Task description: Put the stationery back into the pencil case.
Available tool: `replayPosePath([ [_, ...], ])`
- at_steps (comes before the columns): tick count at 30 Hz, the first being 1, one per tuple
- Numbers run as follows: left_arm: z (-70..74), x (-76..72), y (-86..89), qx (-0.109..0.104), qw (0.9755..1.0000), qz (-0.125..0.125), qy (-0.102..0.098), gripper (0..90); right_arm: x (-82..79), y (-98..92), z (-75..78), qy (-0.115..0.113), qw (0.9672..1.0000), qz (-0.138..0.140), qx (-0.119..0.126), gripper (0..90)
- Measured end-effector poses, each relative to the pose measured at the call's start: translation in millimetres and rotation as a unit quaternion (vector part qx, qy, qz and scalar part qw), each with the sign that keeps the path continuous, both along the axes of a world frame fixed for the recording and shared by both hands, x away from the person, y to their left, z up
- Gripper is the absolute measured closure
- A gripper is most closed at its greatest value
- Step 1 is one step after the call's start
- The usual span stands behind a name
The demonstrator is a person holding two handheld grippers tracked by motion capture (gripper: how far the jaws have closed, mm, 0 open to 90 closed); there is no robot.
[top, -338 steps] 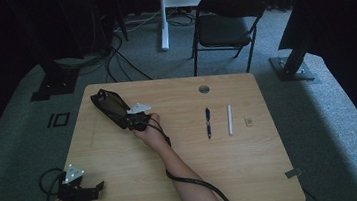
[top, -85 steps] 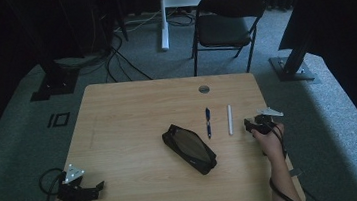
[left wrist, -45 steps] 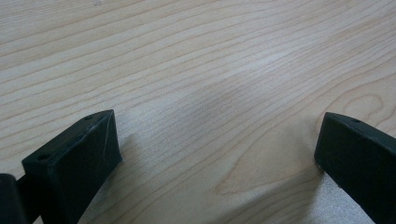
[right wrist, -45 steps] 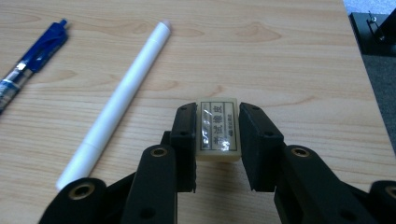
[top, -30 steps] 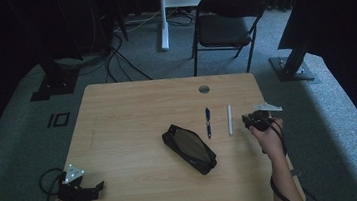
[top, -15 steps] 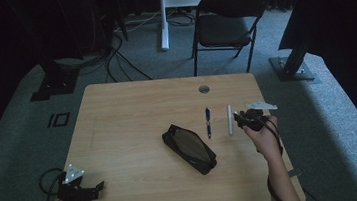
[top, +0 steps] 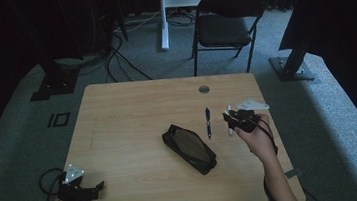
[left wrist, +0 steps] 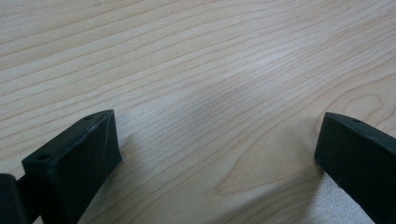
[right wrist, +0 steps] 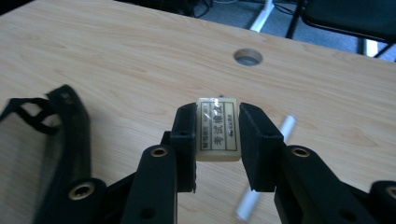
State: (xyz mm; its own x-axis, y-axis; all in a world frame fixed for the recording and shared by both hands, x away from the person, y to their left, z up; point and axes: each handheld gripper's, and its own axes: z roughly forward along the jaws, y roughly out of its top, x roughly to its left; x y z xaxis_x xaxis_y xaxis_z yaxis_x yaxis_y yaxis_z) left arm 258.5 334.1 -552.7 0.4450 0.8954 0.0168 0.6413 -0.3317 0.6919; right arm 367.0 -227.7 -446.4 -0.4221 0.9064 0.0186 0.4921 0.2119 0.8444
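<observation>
Lifted leftward from the light wooden table's (top: 133, 115) right edge, the right gripper (right wrist: 217, 128) clamps a small cream rectangular eraser (right wrist: 217, 129) beside an open black fabric pencil pouch (top: 189, 148), a dark blue pen (top: 208, 122) and a white stick (right wrist: 266, 168); the left gripper (top: 95, 187) rests spread wide at the near-left corner, grey carpet beyond.

Dim, underexposed high view; both claw views brighter, soft-focused, edges blurred.

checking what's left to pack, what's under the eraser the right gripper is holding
The eraser is clamped in the right gripper, above the table. Below it lies a white stick, its middle covered by a jaw. The black pouch lies off to the side.
</observation>
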Motion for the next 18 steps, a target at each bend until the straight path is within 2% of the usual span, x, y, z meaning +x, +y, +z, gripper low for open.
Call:
replayPosePath([
  [18,0.0,0.1,0.1,0.001,1.0,0.0,0.0,0.1,-14.3,33.9,13.6,-0.011,0.9985,0.053,0.005,68.2],
])
